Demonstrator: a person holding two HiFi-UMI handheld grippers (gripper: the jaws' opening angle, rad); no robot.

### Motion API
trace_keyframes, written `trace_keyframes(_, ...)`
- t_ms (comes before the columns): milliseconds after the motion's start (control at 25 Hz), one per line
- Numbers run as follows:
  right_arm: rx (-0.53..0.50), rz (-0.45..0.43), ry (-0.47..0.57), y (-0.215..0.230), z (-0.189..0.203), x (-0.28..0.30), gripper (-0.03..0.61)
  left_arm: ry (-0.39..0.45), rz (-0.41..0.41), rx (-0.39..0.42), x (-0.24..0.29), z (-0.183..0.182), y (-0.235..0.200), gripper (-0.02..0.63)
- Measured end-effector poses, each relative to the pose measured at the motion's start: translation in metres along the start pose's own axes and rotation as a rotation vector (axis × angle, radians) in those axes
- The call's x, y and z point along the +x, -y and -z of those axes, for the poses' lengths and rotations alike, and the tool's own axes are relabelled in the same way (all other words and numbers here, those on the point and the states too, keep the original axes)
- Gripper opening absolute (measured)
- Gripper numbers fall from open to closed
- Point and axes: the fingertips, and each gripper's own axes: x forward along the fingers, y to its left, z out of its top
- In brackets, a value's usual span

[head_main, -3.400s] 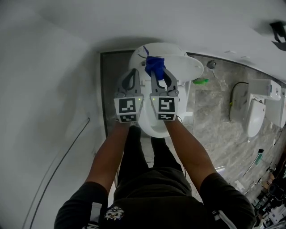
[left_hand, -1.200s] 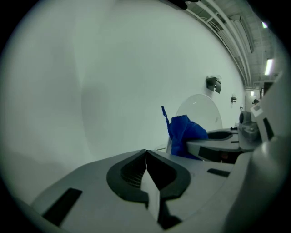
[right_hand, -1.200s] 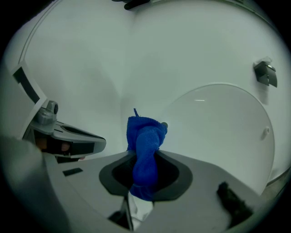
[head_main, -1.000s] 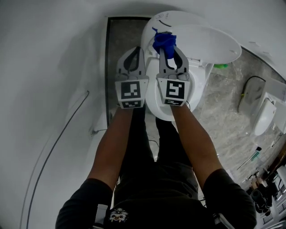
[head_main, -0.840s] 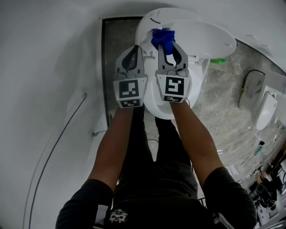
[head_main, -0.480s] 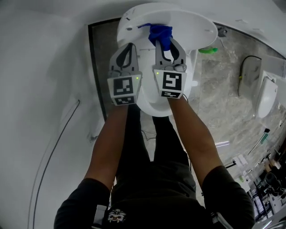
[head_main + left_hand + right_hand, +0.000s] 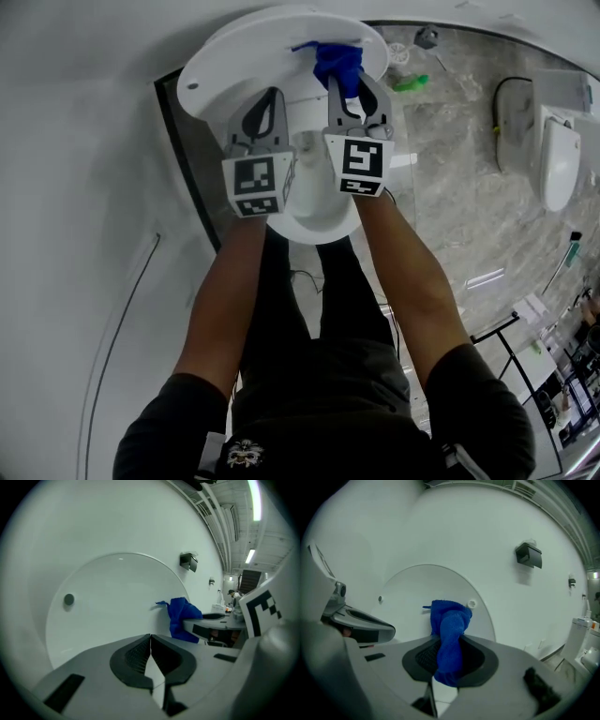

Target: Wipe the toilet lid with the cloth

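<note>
Far left: noted white wall (image 7: 75,141). Next, found lid (image 7: 225,56) raised upright behind bowl (image 7: 314,211), white, with small round bumper (image 7: 192,85) on its face. Logged left gripper (image 7: 274,94) in front of lid, jaws pressed together, nothing between them; tips near lid face, contact not discernible. Just right of it, logged right gripper (image 7: 349,82) clamped on cloth (image 7: 337,58): blue, bunched, wad protruding past fingertips and lying against upper right part of lid. Confirmed in right gripper view: cloth (image 7: 450,630) squeezed between both pads, top end against lid (image 7: 408,597). Further right, observed green item (image 7: 410,84) on marbled floor (image 7: 450,206), then second white fixture (image 7: 561,159) at far right.
</note>
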Motion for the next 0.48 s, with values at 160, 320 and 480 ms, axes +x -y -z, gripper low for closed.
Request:
trace_keyframes(160,0.017,0.048,-0.006,0.031,0.006,-0.006,0.075,0.006,0.044,0.031,0.02,-0.006,0.026,0.012)
trace_keyframes(320,0.02,0.068,-0.017,0.048,0.015,-0.01,0.075,0.013,0.087,0.04,0.032,-0.008,0.049,0.012)
trace_keyframes(480,0.008,0.048,-0.017,0.043,0.016,-0.016,0.075,0.01,0.066,-0.009,0.028,-0.003,0.048,0.012)
